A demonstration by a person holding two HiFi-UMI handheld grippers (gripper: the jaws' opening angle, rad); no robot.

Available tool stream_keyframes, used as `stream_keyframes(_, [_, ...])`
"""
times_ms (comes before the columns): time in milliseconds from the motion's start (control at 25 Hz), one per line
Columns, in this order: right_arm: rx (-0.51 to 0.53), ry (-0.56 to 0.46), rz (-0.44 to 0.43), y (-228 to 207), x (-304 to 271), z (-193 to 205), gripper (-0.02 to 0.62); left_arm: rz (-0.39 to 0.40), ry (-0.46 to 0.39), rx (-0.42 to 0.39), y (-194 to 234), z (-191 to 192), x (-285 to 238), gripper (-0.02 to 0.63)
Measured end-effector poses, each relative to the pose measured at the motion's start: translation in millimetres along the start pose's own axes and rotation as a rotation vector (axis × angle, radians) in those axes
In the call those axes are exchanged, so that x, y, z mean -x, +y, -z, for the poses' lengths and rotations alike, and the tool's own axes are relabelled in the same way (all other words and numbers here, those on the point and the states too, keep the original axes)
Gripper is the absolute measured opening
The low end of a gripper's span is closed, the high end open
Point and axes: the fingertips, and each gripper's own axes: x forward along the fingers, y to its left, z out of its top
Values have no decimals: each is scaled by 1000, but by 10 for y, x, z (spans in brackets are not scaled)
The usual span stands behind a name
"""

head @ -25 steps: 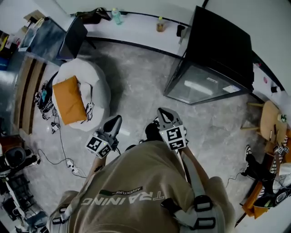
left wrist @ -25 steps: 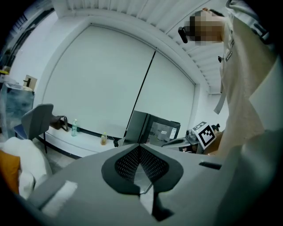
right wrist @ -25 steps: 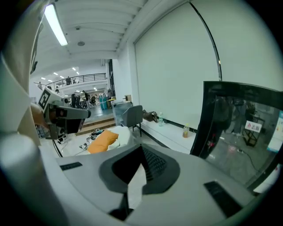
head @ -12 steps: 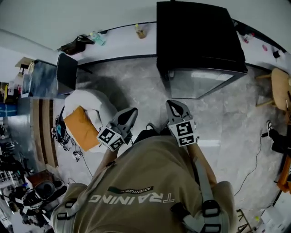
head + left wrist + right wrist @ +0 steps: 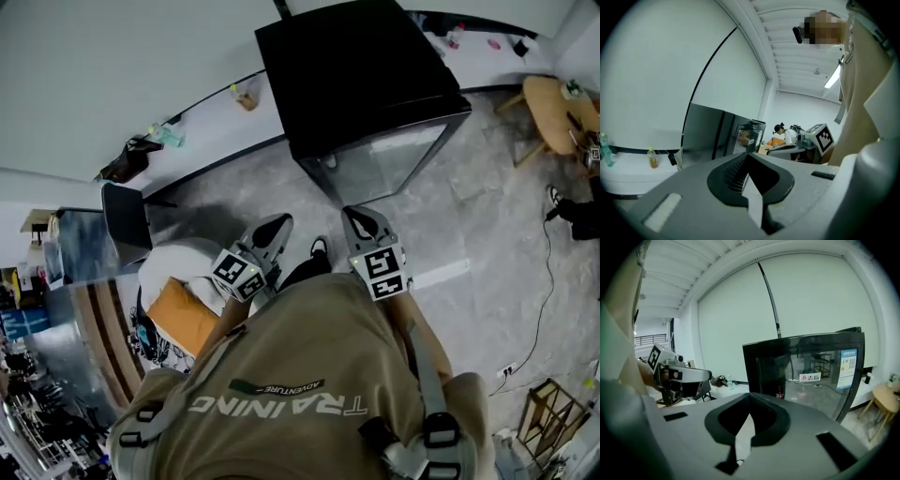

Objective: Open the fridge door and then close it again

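Observation:
A black fridge [image 5: 356,75] with a glass door [image 5: 394,159] stands against the wall, and the door looks flush with the cabinet. In the head view both grippers are held at chest height a step short of it. My left gripper [image 5: 275,228] is shut and holds nothing. My right gripper [image 5: 357,218] is likewise shut and empty. The right gripper view looks at the fridge [image 5: 806,376] over the shut right gripper [image 5: 749,401]; a bottle shows behind the glass. The left gripper view has the fridge [image 5: 724,136] further off, past the shut left gripper [image 5: 749,157].
A white beanbag with an orange cushion [image 5: 183,314] lies at my left. A white ledge [image 5: 211,131] along the wall carries bottles. A round wooden table [image 5: 553,98] stands right of the fridge. A cable [image 5: 548,281] trails on the floor. Another person [image 5: 782,132] sits far off.
The head view has swung round, so the fridge went from the upper right to the top middle and looks closer. Both grippers stayed shut in front of the chest.

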Motion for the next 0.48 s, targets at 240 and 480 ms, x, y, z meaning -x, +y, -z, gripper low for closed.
stream_keyframes(240, [-7,-36,135,-94,-11,-290,0,143,61,-43,255,-39,-229,-9])
stream_keyframes(480, [-42,-27,232,-23,-65,-330,-1,227,124,-117,465,71,-434,-9])
